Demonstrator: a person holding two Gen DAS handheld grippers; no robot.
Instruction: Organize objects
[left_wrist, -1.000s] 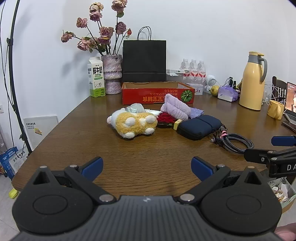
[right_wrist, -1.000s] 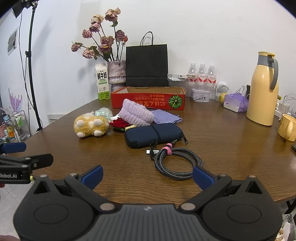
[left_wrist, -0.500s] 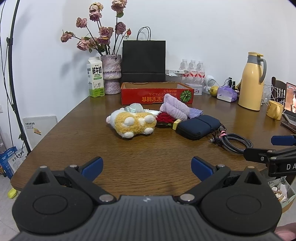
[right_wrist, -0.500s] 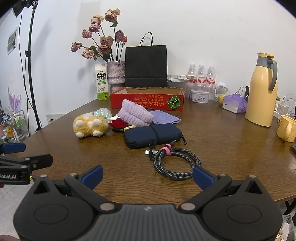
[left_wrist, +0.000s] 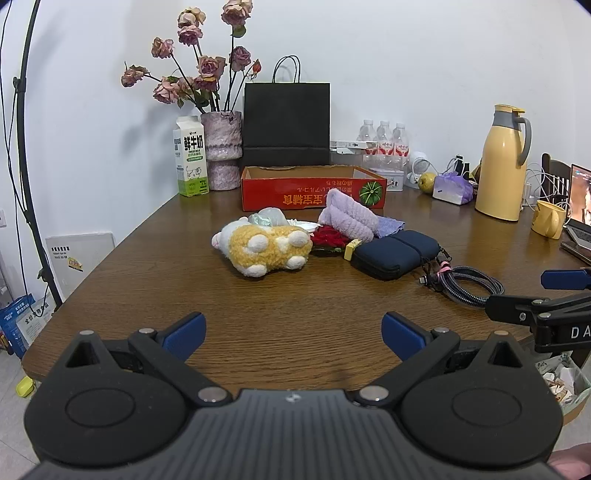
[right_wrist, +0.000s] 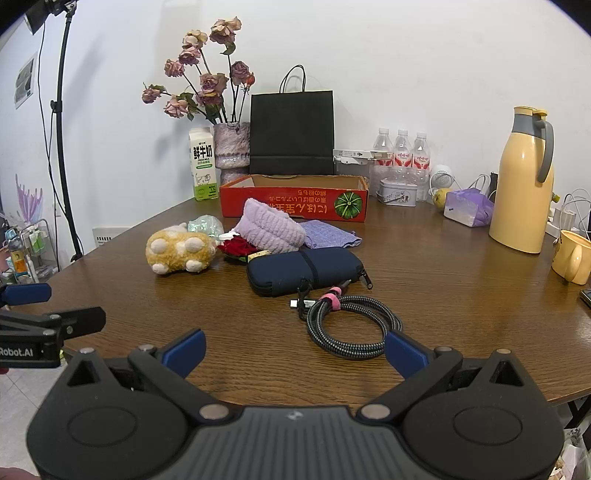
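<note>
A yellow plush toy (left_wrist: 267, 245), a red flower (left_wrist: 328, 236), a rolled lilac towel (left_wrist: 347, 216), a purple cloth (left_wrist: 388, 225), a navy zip pouch (left_wrist: 393, 251) and a coiled braided cable (left_wrist: 467, 286) lie mid-table before an open red cardboard box (left_wrist: 314, 188). My left gripper (left_wrist: 293, 332) is open and empty over the near edge. My right gripper (right_wrist: 295, 350) is open and empty just short of the cable (right_wrist: 351, 326), with the pouch (right_wrist: 304, 269), towel (right_wrist: 269, 225) and plush (right_wrist: 179, 251) beyond.
At the back stand a milk carton (left_wrist: 190, 160), a vase of dried roses (left_wrist: 221, 147), a black paper bag (left_wrist: 286, 123) and water bottles (left_wrist: 384, 138). A yellow thermos (left_wrist: 498, 162) and yellow mug (left_wrist: 550, 219) stand right. A light stand (left_wrist: 26, 147) is left.
Both grippers have crept slightly forward toward the objects; both stay open. Nothing on the table has moved.
</note>
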